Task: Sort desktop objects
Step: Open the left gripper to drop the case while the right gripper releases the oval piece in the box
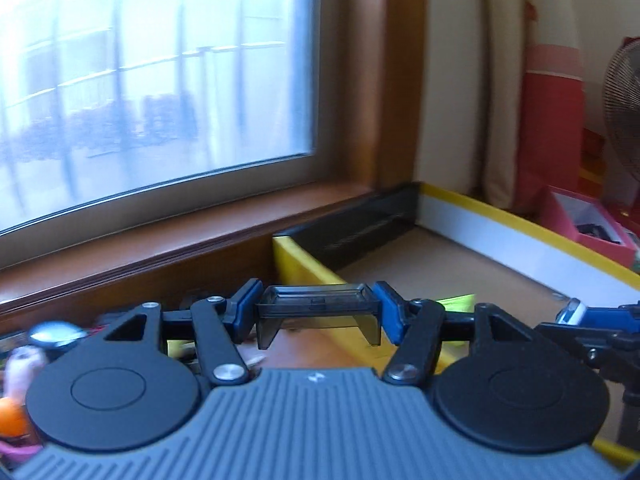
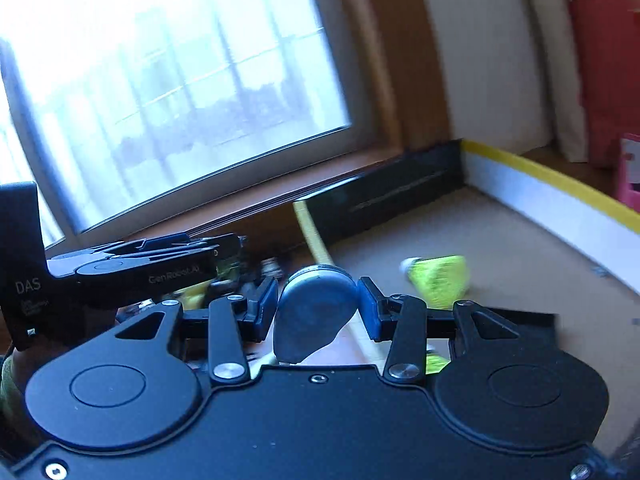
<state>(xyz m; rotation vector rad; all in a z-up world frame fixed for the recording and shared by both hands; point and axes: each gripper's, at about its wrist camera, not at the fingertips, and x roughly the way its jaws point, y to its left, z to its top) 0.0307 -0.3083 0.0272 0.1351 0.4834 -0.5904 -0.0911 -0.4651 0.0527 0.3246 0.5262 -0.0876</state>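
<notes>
My left gripper (image 1: pixel 316 312) is shut on a smoky transparent plastic holder (image 1: pixel 316 304), held in the air over the near left edge of a large shallow cardboard box (image 1: pixel 440 256) with yellow rims. My right gripper (image 2: pixel 318 308) is shut on a rounded blue-grey object (image 2: pixel 312 312), also held above that box's left edge (image 2: pixel 316 240). A neon yellow-green packet (image 2: pixel 440 280) lies on the box floor; it also shows in the left wrist view (image 1: pixel 456 302). The left gripper's body (image 2: pixel 120 276) appears at the left of the right wrist view.
A wooden window sill (image 1: pixel 160 236) and a window run behind the desk. Small clutter (image 1: pixel 24 364), including an orange ball (image 1: pixel 12 420), lies at the left. A pink box (image 1: pixel 588 220), a fan (image 1: pixel 624 120) and a red bag (image 1: pixel 552 128) stand at the right.
</notes>
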